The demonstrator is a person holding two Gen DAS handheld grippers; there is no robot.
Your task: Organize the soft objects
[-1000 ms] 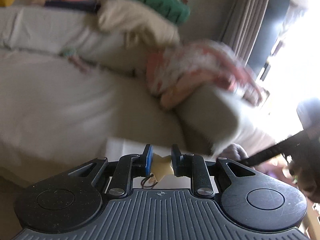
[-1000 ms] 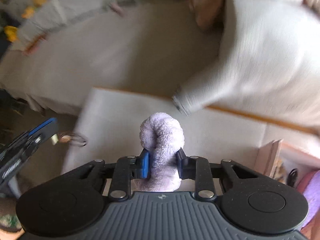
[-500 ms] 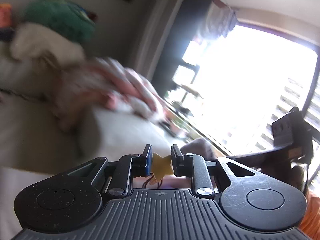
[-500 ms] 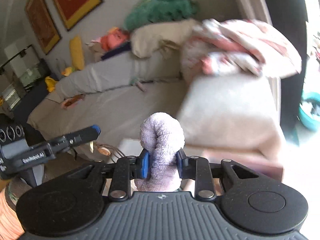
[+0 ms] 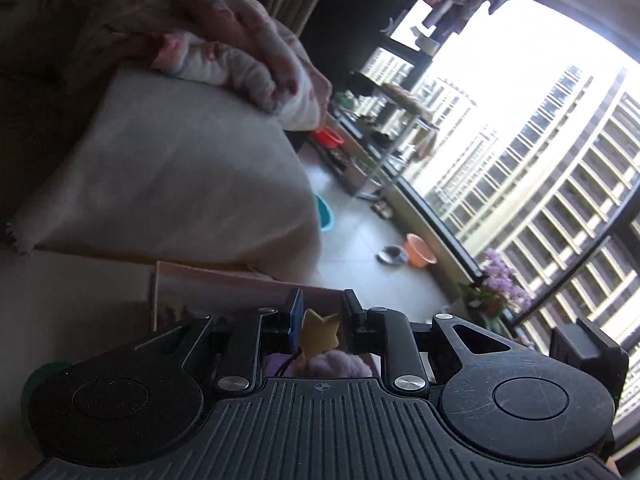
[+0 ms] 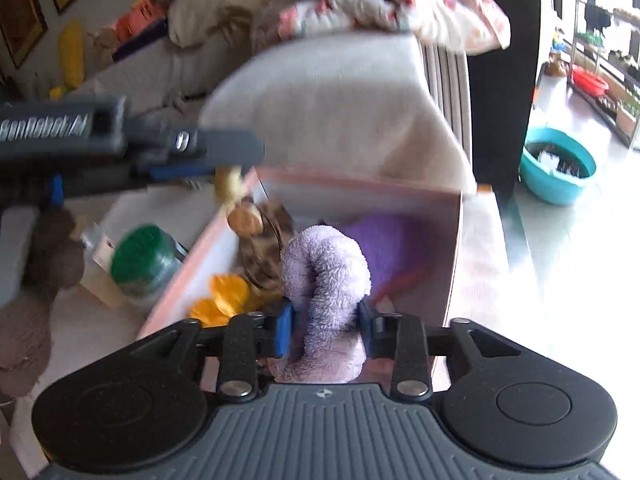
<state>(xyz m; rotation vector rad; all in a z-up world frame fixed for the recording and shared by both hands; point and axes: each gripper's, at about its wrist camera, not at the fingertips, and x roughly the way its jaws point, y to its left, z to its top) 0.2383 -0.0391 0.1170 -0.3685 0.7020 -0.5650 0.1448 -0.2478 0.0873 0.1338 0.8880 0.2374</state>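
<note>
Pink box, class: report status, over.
Right tongs shut on lilac plush, above pink box. Left tongs shut on yellow star charm. Left tool crosses the box's left rim.

A lilac terry-cloth toy (image 6: 325,276), curled over at its top, stands upright above the open pink box (image 6: 452,248). A small yellow star-shaped piece (image 5: 320,332) hangs over the box's edge, a brown knot (image 6: 245,218) dangling beneath it. Inside the box lie a purple cloth (image 6: 394,240), a leopard-print piece (image 6: 266,258) and orange-yellow soft things (image 6: 224,298).
</note>
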